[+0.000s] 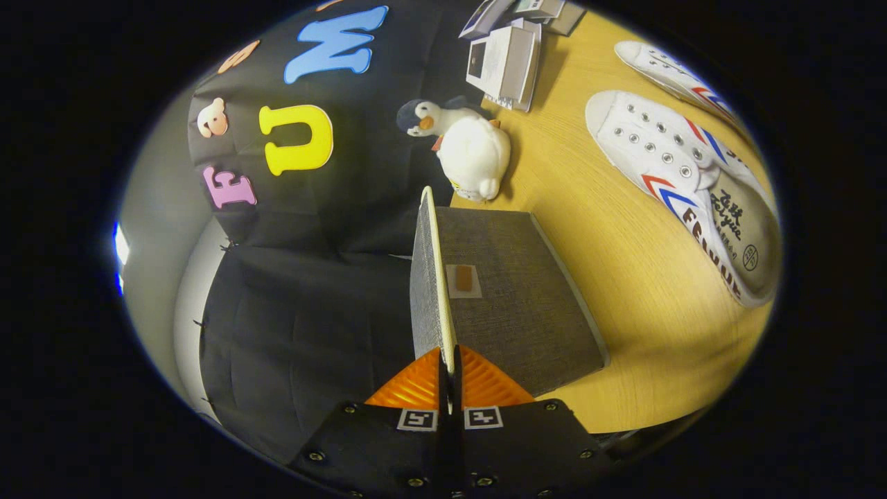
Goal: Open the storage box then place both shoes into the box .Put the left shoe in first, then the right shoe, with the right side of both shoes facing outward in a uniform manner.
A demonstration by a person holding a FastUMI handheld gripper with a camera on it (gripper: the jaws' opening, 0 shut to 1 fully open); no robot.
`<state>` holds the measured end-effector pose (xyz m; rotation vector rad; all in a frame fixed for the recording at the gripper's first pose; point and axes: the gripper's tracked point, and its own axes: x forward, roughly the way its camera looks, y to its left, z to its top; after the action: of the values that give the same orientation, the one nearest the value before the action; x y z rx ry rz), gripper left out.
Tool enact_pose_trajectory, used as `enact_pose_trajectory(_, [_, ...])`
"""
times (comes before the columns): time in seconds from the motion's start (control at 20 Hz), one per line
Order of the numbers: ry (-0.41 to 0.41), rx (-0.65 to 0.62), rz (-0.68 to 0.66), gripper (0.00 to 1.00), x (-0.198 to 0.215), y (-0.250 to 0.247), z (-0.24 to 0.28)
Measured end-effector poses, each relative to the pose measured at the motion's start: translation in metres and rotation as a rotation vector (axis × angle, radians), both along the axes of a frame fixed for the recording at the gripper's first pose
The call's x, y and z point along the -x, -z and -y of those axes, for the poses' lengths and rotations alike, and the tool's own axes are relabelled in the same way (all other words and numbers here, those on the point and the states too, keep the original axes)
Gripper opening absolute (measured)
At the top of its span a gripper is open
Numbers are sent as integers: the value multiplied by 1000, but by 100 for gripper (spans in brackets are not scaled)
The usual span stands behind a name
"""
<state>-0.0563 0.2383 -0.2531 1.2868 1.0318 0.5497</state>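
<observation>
Tabletop (624, 333): pale wood, backed by a black cloth wall.
Tool (449, 378): closed to a thin slit, both fingers pinching the lid's near edge.
Lid (431, 277): grey fabric with a cream rim, raised on edge, running ahead from between the fingers.
Box (520, 305): grey, just beside and beyond the fingers.
Shoes: near shoe (686, 187) and far shoe (675, 76), white, well apart from the tool.
Penguin toy (464, 142): beyond the box.
Booklets (506, 59): past the penguin toy.

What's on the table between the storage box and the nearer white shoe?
Nothing: the gripper view shows bare wooden table between the storage box and the nearer shoe. The gripper pinches the box's lid.
</observation>
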Motion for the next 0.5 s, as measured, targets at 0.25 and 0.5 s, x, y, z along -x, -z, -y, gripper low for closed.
enact_pose_trajectory(0.25, [-69, 48, 78, 0, 3, -33, -10])
enact_pose_trajectory(0.5, [-94, 43, 163, 0, -4, -80, -21])
